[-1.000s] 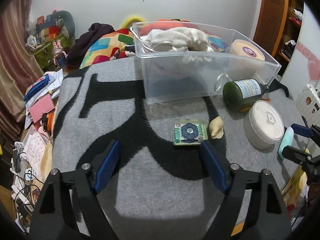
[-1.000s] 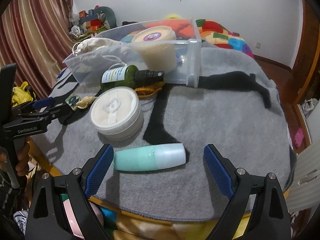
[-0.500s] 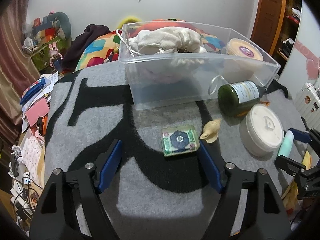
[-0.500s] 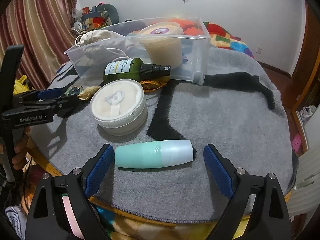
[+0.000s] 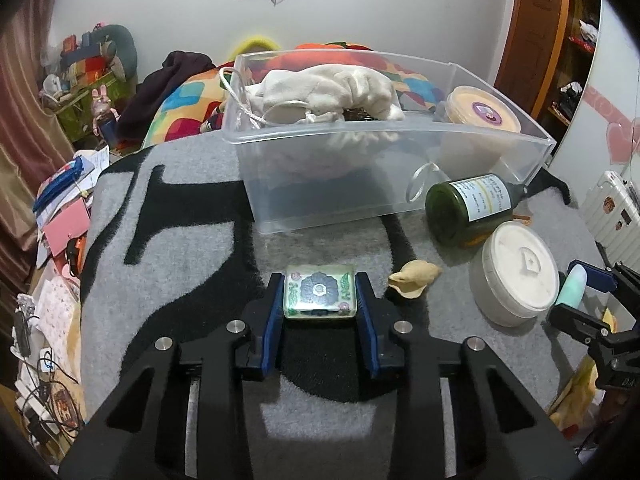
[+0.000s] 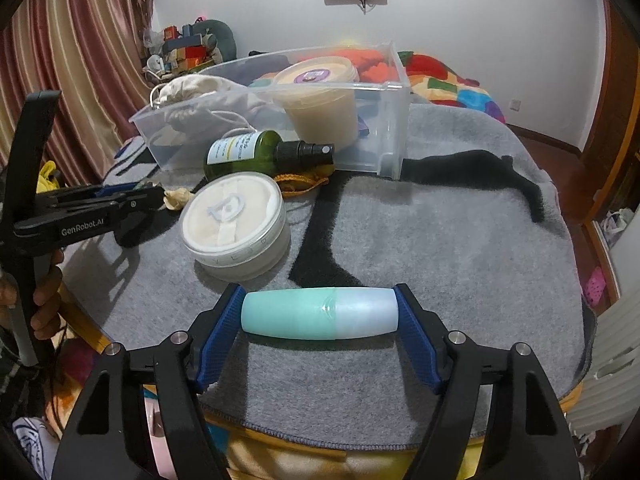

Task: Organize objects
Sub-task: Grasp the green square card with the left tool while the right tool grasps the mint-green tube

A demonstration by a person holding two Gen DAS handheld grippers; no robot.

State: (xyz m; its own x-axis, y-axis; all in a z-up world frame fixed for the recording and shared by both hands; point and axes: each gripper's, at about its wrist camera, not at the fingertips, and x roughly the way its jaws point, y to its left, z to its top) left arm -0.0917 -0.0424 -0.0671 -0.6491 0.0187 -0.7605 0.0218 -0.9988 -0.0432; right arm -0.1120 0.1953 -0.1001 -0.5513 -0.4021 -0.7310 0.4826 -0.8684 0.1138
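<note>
Left gripper [image 5: 319, 300] jaws clamped on floral soap block [image 5: 319, 294], on grey rug [image 5: 192, 248]. Right gripper [image 6: 320, 314] jaws pressed on ends of mint bottle [image 6: 320, 313]. Clear bin [image 5: 360, 184] holds cream drawstring bag [image 5: 332, 88], tan tub [image 5: 482, 114]. Green spray bottle [image 5: 470, 204], white jar [image 5: 518, 272] outside, beside bin.
</note>
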